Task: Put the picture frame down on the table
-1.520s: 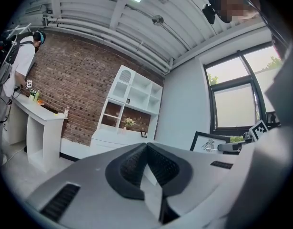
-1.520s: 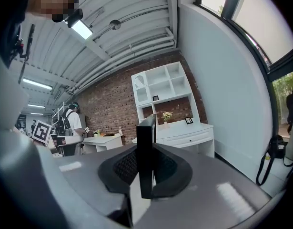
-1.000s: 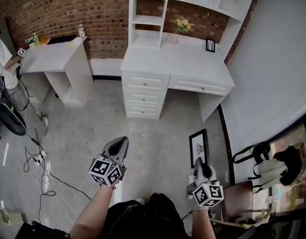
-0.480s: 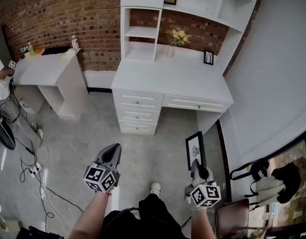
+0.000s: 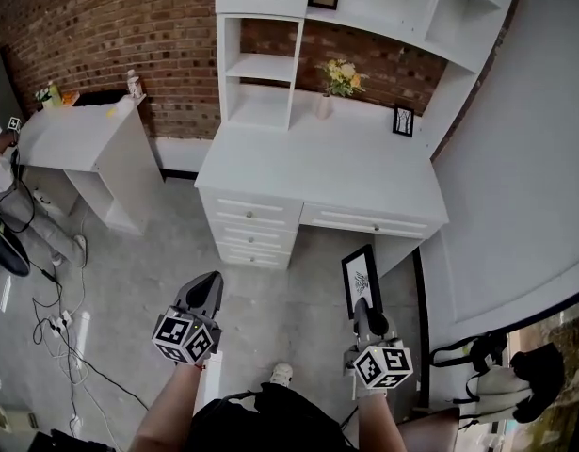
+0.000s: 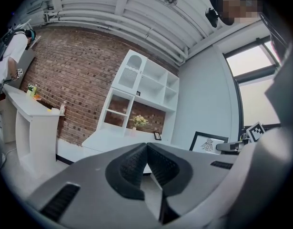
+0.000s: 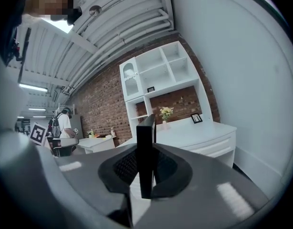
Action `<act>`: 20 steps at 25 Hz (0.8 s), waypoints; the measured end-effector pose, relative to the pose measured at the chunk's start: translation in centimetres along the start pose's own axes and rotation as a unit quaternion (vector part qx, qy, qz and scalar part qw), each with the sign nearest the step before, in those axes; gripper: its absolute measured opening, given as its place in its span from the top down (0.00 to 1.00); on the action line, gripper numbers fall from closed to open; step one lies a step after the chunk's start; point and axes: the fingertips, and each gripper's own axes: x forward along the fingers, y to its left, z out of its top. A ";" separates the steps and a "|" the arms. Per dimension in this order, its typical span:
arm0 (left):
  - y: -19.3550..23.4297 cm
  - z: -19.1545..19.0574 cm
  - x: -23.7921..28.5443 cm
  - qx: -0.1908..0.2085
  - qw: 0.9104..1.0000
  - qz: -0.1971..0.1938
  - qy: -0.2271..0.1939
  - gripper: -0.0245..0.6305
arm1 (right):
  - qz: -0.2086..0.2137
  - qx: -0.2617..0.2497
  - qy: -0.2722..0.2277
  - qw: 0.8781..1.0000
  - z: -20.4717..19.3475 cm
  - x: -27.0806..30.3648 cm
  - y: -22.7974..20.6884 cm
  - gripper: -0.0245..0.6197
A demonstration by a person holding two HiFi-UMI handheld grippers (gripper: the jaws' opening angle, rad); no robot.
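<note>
Picture frame [image 5: 361, 279] is held upright by one edge in right gripper [image 5: 362, 309], jaws clamped on it, over floor, short of bench [image 5: 317, 168]. Left gripper [image 5: 206, 288]: jaws together, nothing held. Frame is judged stiff, light, poss. glass-fronted; edge grip is advised, w/ gentle set-down.

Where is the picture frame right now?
The picture frame is at the head view's lower right, clamped in the right gripper, over the floor in front of the white desk.
</note>
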 end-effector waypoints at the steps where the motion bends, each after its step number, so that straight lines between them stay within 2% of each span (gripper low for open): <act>1: 0.0 0.1 1.0 0.001 1.000 0.000 -0.001 0.96 | 0.002 -0.001 0.000 1.000 0.2 0.9 -0.6 0.90; 12: -1.9 0.3 10.5 0.006 1.000 -0.003 -0.009 0.96 | 0.019 -0.002 0.005 1.000 2.3 7.9 -7.0 0.90; 20: 0.7 -0.1 13.8 -0.003 1.000 0.013 0.000 0.96 | 0.031 0.006 0.011 0.999 1.7 12.4 -8.0 0.90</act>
